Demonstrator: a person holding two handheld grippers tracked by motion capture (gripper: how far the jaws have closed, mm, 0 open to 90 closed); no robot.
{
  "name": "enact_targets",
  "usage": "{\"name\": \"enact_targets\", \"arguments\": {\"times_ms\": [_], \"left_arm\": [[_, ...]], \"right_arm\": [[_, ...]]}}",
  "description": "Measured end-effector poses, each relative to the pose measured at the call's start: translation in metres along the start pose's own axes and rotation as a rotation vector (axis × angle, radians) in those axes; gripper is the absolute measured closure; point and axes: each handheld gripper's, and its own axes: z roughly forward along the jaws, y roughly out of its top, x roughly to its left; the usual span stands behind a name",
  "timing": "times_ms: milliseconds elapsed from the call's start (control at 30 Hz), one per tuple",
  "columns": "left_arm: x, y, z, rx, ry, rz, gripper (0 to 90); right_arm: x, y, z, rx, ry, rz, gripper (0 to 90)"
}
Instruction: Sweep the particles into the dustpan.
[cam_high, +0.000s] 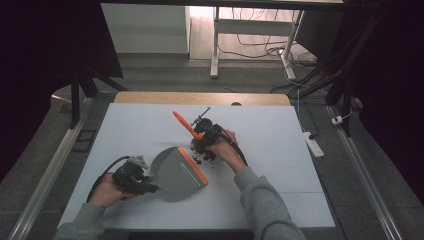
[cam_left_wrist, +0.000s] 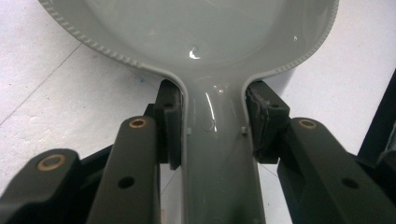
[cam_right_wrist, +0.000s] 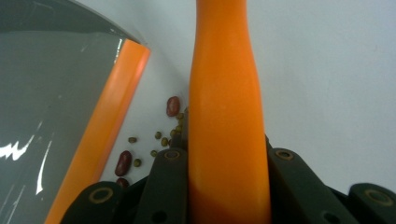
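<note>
High view: a person's two forearms, in grey sleeves, enter from the bottom edge over a white table (cam_high: 260, 150). The left gripper (cam_high: 150, 188), held low near the table's front-left part, points right; its jaws clamp the narrow handle of a grey plastic dustpan with an orange front lip (cam_high: 177, 172), seen in the left gripper view pressed between both pads (cam_left_wrist: 170, 123). The pan lies flat on the table, lip facing right and away. The right gripper (cam_high: 202, 136), wrist raised and angled toward the table's centre, grasps an orange plastic brush handle (cam_high: 186, 124), which slants up and to the left. Scattered red and small green beans (cam_right_wrist: 161, 140) lie on the table just beside the lip, below the right gripper.
</note>
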Motion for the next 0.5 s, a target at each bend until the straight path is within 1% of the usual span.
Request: {"name": "enact_targets", "arguments": {"times_ms": [100, 200, 367, 400, 500], "left_arm": [[0.0, 0.0, 0.0, 0.004, 0.0, 0.004, 61.5], [0.0, 0.0, 0.0, 0.004, -0.001, 0.005, 61.5], [0.0, 0.0, 0.0, 0.005, -0.001, 0.003, 61.5], [0.0, 0.0, 0.0, 0.005, -0.002, 0.003, 61.5], [0.0, 0.0, 0.0, 0.005, -0.002, 0.003, 61.5]], "right_arm": [[0.003, 0.001, 0.0, 0.004, 0.002, -0.001, 77.1], [0.007, 0.002, 0.0, 0.005, 0.018, -0.002, 77.1], [0.019, 0.004, 0.001, 0.003, 0.041, -0.018, 77.1], [0.021, 0.005, 0.001, 0.006, 0.044, -0.029, 77.1], [0.029, 0.005, 0.001, -0.005, 0.065, -0.031, 77.1]]}}
